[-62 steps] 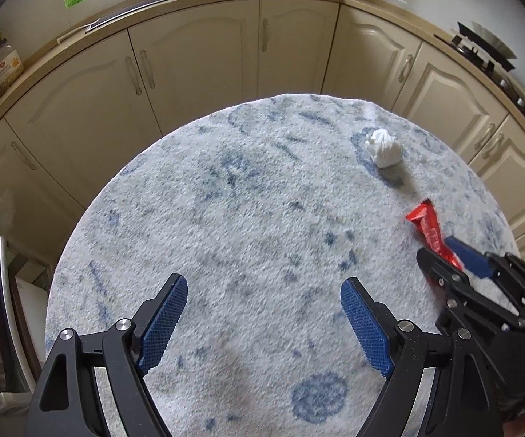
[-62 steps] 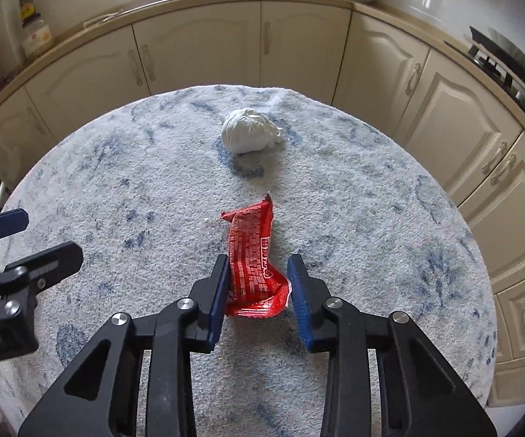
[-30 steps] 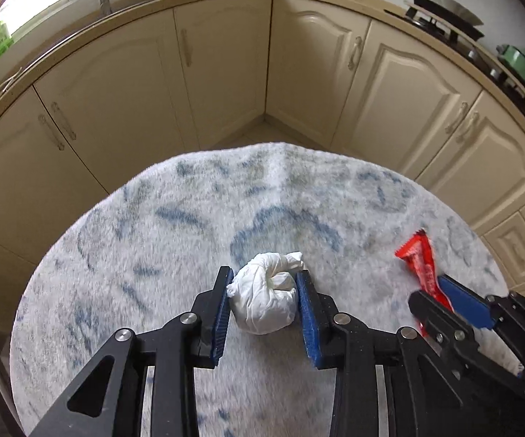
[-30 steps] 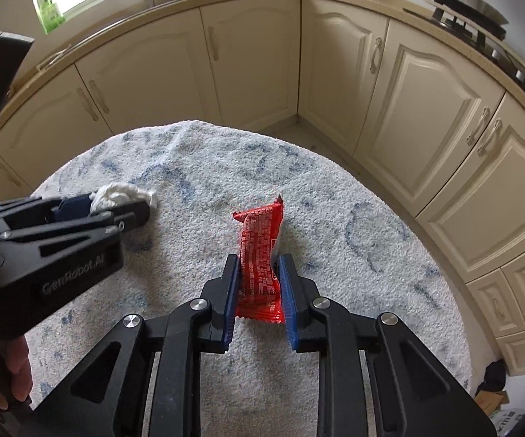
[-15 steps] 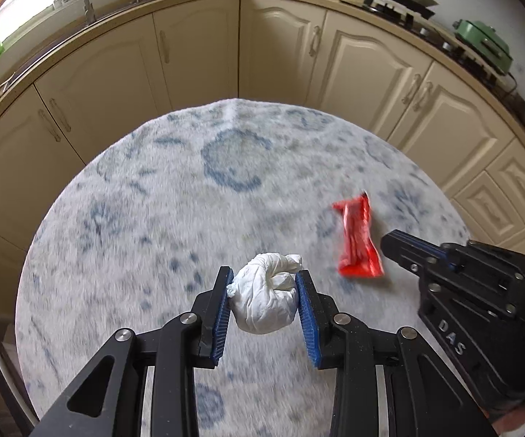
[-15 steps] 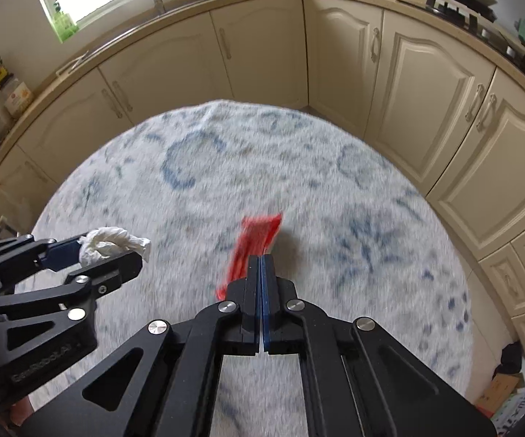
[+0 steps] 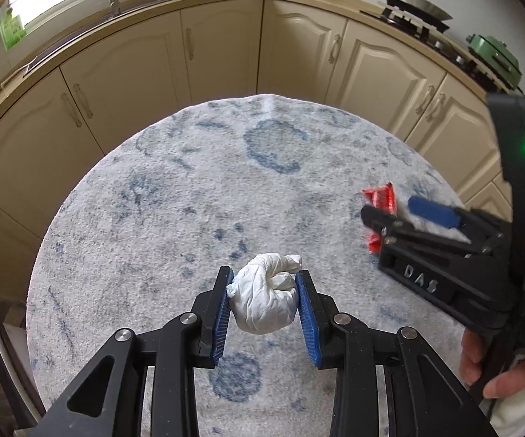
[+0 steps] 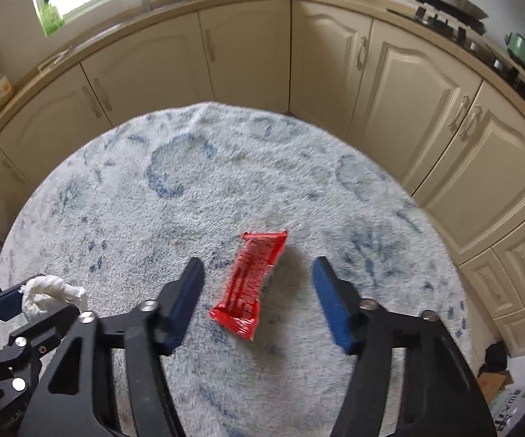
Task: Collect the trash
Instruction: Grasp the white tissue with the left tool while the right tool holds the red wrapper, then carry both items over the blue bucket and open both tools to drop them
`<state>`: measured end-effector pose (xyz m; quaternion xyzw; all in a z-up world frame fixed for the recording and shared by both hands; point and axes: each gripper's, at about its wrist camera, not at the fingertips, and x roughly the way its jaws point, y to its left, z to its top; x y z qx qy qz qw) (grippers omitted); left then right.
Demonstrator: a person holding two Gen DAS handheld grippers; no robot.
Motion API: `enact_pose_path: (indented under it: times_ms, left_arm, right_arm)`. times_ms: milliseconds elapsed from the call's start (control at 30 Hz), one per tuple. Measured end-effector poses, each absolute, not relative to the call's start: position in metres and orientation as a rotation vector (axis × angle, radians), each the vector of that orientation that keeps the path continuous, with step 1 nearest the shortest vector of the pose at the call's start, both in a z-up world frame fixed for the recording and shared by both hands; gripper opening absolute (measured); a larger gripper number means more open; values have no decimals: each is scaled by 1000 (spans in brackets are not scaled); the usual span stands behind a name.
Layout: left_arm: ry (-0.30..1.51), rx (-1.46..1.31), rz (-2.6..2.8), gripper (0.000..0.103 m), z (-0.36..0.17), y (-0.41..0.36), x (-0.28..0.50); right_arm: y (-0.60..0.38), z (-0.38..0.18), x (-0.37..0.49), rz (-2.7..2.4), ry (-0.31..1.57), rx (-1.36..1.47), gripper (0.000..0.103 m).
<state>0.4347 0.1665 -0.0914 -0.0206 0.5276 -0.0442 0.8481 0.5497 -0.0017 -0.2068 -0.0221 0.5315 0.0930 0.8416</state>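
since the right gripper (image 8: pixel 258 287) just popped its jaws wide again, the red snack wrapper (image 8: pixel 249 280) slipped free onto the rug (image 8: pixel 226 167) between them, so it needs regrabbing. left gripper (image 7: pixel 264 304) is clenched around the crumpled white tissue (image 7: pixel 264 296), lifted off the rug.

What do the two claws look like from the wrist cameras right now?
Both are black plastic frames with silver bolt heads and blue ribbed pads on the fingers. The left claw shows this up close. The right claw matches it; seen from the left camera, its body carries raised letters "DAS" and a lit green light. A pale sleeve edge shows by the hand gripping it.
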Motion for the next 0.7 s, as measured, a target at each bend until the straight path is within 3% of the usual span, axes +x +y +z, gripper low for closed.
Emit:
enact_pose_path:
  times_ms: [133, 300, 700]
  left_arm:
    - [1122, -36, -59, 31, -99, 175, 444]
    - [1116, -34, -60, 31, -101, 178, 442]
    - [1086, 57, -189, 31, -82, 114, 400]
  right_arm:
    - [5, -216, 546, 203, 1097, -92, 20]
    - [-7, -209, 528, 266, 1126, -61, 9]
    - [-90, -183, 450, 213, 1120, 109, 9]
